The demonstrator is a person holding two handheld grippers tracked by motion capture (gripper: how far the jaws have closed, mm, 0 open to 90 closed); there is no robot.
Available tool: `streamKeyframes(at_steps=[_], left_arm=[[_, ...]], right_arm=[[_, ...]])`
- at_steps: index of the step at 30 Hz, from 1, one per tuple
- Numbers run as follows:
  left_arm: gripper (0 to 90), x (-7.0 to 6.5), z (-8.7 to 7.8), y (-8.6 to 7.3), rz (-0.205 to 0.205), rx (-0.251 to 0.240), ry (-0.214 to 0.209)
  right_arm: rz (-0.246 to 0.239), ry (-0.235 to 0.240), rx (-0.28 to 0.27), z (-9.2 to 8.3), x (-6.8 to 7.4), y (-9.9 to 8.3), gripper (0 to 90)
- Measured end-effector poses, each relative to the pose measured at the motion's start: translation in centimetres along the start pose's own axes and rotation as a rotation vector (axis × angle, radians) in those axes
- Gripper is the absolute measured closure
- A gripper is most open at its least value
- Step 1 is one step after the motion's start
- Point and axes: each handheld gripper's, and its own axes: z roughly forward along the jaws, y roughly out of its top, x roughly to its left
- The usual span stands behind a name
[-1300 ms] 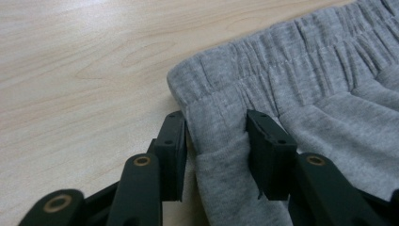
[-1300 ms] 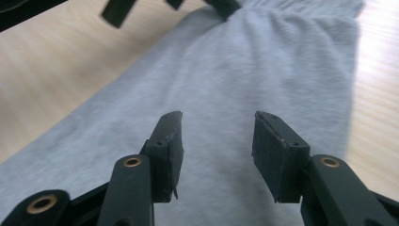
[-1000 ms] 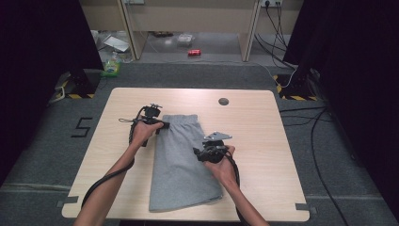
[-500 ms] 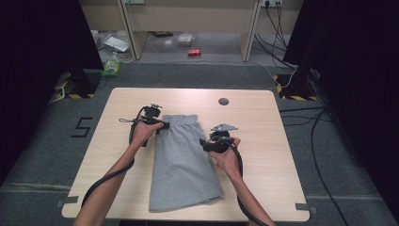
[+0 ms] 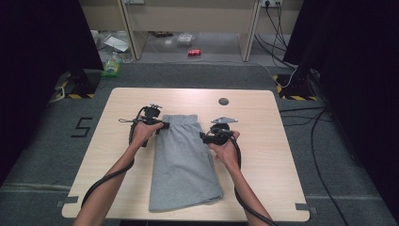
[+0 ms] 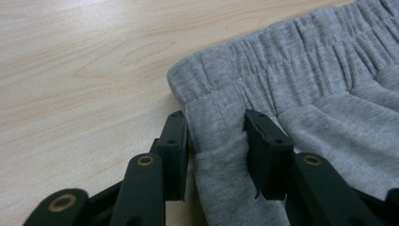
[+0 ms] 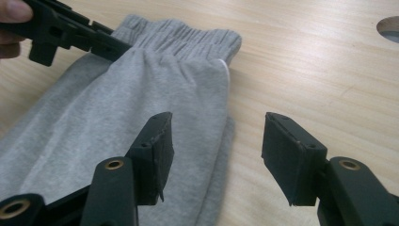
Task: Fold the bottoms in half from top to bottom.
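Grey shorts point(image 5: 183, 160) lie folded lengthwise on the wooden table point(image 5: 263, 155), with the elastic waistband at the far end. My left gripper point(image 5: 162, 126) is shut on a bunched fold of fabric point(image 6: 216, 125) at the left edge, just below the waistband point(image 6: 282, 61). My right gripper point(image 5: 205, 137) stands open at the right edge of the shorts point(image 7: 141, 94). Its jaws have just been opening. One jaw hangs over the cloth and the other over bare wood, with the hem between them point(image 7: 217, 120) untouched. The left gripper point(image 7: 113, 47) also shows far off in the right gripper view.
A round cable hole point(image 5: 224, 101) sits in the tabletop beyond the right hand. Bare wood lies on both sides of the shorts. On the floor behind the table are a red can point(image 5: 194, 52), a green bottle point(image 5: 112, 66) and cables at the right point(image 5: 310, 117).
My right hand has slid farther up the shorts' right edge towards the waistband. The left hand has kept its place and its grip.
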Motion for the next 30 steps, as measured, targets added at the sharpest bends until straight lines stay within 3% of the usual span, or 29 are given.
streamKeyframes(at_steps=[10,20,30], left_arm=[[61.0,-0.1,0.0,-0.1,-0.002,-0.003,0.003],[61.0,0.0,0.0,-0.2,-0.001,-0.009,0.001],[61.0,0.0,0.0,-0.2,-0.001,-0.014,0.002]], right_arm=[[-0.005,-0.029,0.029,2.0,-0.3,2.0,41.9],[0.024,-0.034,0.059,5.2,0.0,3.7,40.8],[0.059,-0.044,0.117,7.8,-0.1,3.9,41.2]])
